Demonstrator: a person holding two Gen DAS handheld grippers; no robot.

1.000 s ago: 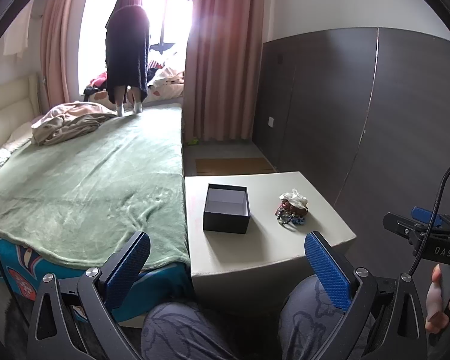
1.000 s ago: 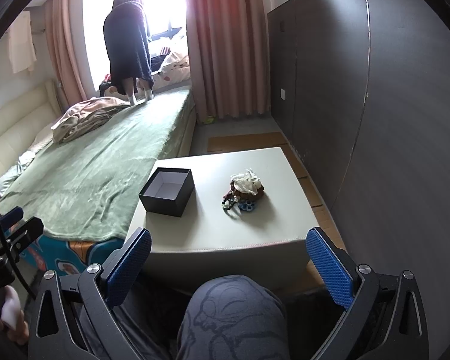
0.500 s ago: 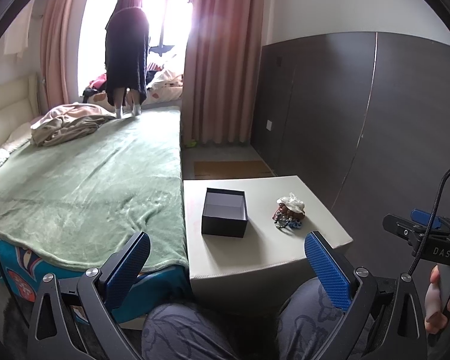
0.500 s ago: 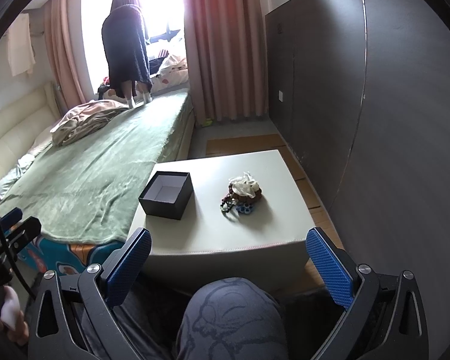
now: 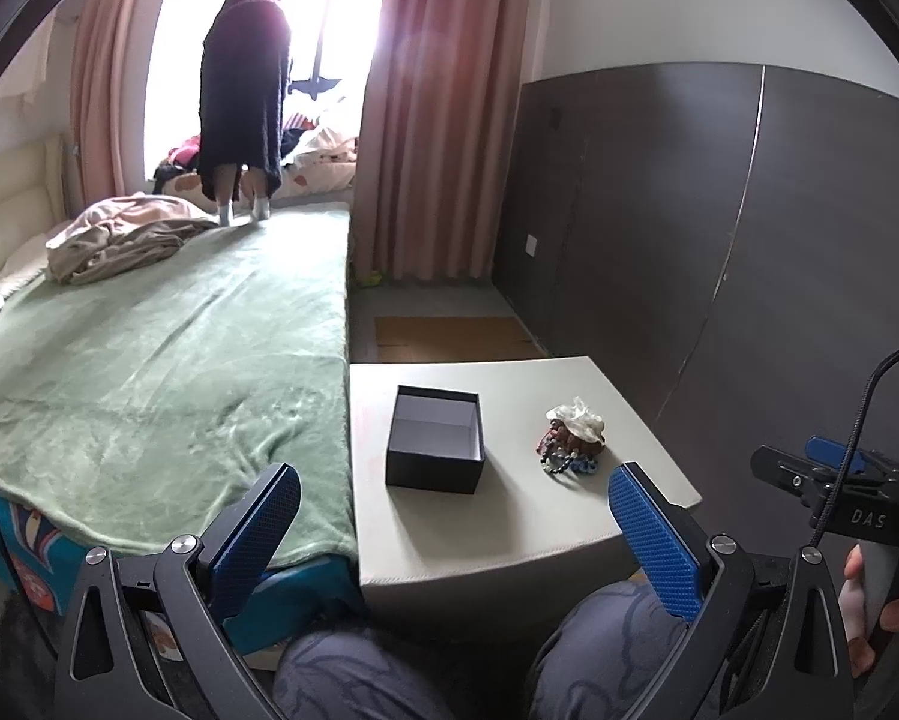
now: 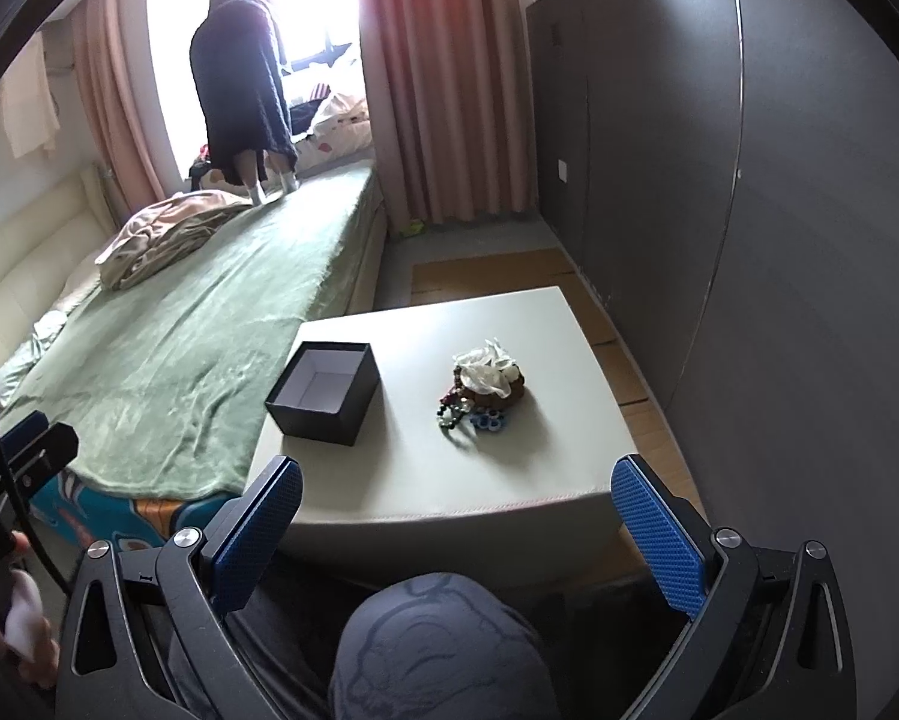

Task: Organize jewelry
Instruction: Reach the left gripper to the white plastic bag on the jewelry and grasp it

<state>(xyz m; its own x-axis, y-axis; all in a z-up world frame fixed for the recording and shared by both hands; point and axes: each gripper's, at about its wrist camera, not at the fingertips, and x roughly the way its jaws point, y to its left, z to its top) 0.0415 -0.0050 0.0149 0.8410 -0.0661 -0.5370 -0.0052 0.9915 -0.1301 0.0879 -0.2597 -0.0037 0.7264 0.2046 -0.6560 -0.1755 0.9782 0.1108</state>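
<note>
A small black open box (image 5: 436,447) (image 6: 324,392) with a pale lining stands on a low white table (image 5: 509,534) (image 6: 449,480). To its right lies a heap of jewelry (image 5: 571,441) (image 6: 485,384): brown and dark bead strings, blue rings, with a crumpled white piece on top. My left gripper (image 5: 452,519) is open, held well short of the table above the person's knees. My right gripper (image 6: 457,513) is open too, also short of the table edge. Neither holds anything.
A bed with a green blanket (image 5: 149,372) (image 6: 179,348) adjoins the table's left side. A dark wall panel (image 5: 719,228) (image 6: 779,210) runs along the right. A person in a dark garment (image 5: 242,90) stands on the bed by the window. The holder's knees (image 6: 437,648) fill the foreground.
Both views have drifted slightly; the table, box and jewelry sit a little lower and nearer in frame. Both grippers stay open.
</note>
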